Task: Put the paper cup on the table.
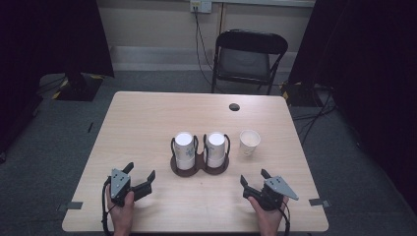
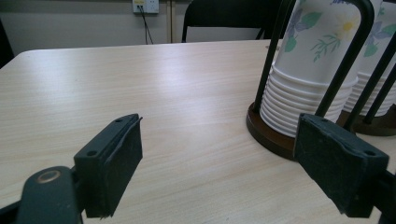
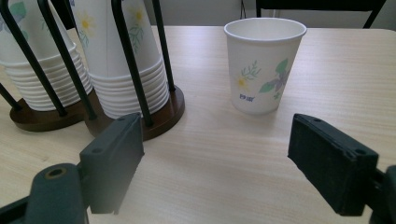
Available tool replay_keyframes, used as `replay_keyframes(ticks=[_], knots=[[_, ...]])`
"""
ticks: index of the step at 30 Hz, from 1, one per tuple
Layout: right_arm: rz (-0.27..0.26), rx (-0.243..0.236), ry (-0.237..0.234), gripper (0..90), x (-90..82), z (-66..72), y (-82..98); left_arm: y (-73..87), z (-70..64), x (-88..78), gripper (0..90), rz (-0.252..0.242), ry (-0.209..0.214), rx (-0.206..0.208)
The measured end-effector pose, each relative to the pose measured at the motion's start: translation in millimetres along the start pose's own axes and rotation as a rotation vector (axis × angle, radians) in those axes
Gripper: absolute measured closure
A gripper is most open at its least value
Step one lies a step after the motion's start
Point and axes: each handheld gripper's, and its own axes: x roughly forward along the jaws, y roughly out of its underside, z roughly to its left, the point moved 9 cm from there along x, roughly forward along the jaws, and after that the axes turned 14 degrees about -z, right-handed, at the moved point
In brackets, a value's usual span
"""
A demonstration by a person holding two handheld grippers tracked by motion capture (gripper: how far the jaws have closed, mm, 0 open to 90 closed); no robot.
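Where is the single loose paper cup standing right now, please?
In the high view, the loose paper cup stands upright on the table, right of centre, just right of the two-stack cup holder and ahead of the right claw.

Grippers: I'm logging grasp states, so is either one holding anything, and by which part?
Nothing is held. The left gripper and right gripper are both open over the table, short of the cups.

Two stacks of upturned floral paper cups fill a dark twin-ring holder at frame centre; a single paper cup stands upright just to its right.
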Motion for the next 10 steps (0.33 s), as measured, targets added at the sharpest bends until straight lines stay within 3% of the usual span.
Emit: replay_keyframes(ticks=[4,10], knots=[[-0.022,0.008,0.012,17.8,-1.9,-1.3,-1.4,-0.1,0.2,-0.1,15.5,-0.002,0.001,-0.002],[-0.005,-0.009,0.017,16.8,-1.1,-0.2,0.3,-0.2,0.1,-0.2,15.5,-0.003,0.001,-0.004]])
